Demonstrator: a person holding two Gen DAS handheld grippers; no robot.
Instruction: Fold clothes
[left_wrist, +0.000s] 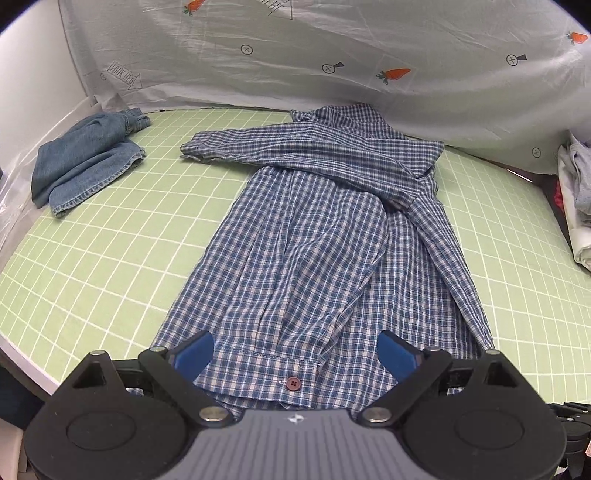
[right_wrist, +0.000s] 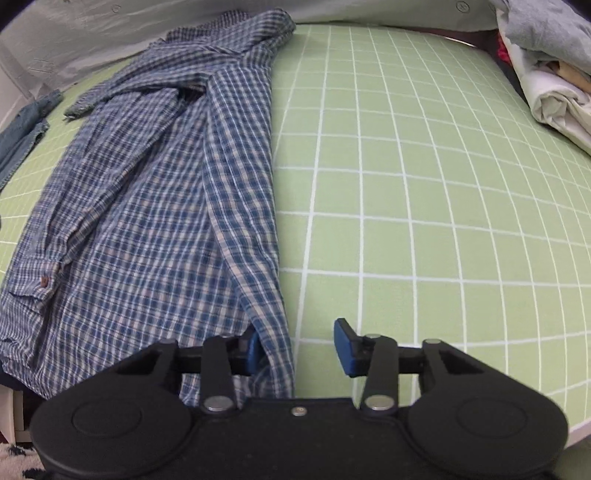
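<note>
A blue-and-white checked shirt (left_wrist: 317, 236) lies lengthwise on the green grid mat (left_wrist: 122, 251), both sleeves folded in over its body, one cuff with a red button (left_wrist: 294, 383) near me. My left gripper (left_wrist: 295, 354) is open, its blue pads on either side of the shirt's near hem. In the right wrist view the shirt (right_wrist: 155, 206) fills the left half. My right gripper (right_wrist: 299, 350) is open at the shirt's near right corner, with the hem edge between its pads, close to the left pad (right_wrist: 254, 350).
Folded blue jeans (left_wrist: 85, 158) lie at the mat's far left. A pile of white and grey clothes (right_wrist: 546, 70) sits at the far right. A grey carrot-print sheet (left_wrist: 332, 55) hangs behind. The mat's right half (right_wrist: 424, 203) is bare.
</note>
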